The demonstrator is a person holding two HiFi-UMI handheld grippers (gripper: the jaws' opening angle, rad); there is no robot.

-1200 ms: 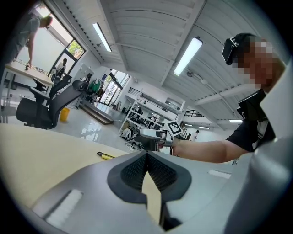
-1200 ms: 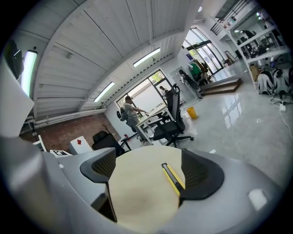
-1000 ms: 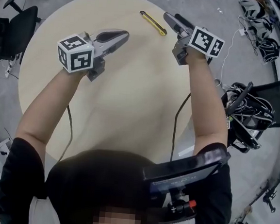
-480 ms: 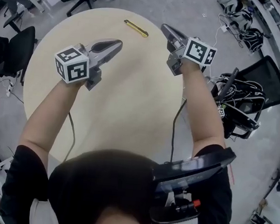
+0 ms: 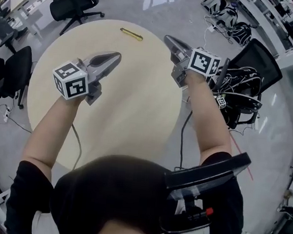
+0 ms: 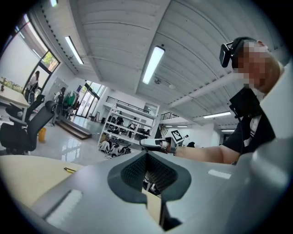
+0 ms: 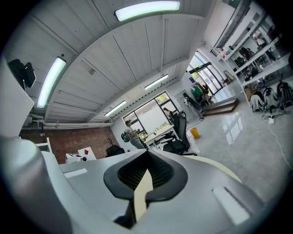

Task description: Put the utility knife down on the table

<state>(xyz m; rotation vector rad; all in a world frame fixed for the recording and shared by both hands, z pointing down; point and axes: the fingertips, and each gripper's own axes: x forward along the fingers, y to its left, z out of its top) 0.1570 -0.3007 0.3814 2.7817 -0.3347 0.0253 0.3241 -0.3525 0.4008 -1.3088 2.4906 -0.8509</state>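
The yellow utility knife (image 5: pixel 131 34) lies flat near the far edge of the round beige table (image 5: pixel 136 113), with nothing touching it. My left gripper (image 5: pixel 116 55) hovers over the table's left half, shut and empty, pointing level toward the far side. My right gripper (image 5: pixel 167 38) is raised near the table's right edge, to the right of the knife and apart from it, also shut on nothing. In the left gripper view the closed jaws (image 6: pixel 146 153) frame the knife (image 6: pixel 70 170) at far left and the right gripper (image 6: pixel 153 143) beyond. The right gripper view shows its jaws (image 7: pixel 147 151) closed together.
Black office chairs stand beyond the table (image 5: pixel 77 1) and at its left (image 5: pixel 13 71). A black chair loaded with cables (image 5: pixel 245 92) sits close to the table's right side. Cables trail from both grippers across the table toward the person.
The right gripper's jaws have closed. Both grippers have risen and drawn back from the knife, which stays lying on the table.
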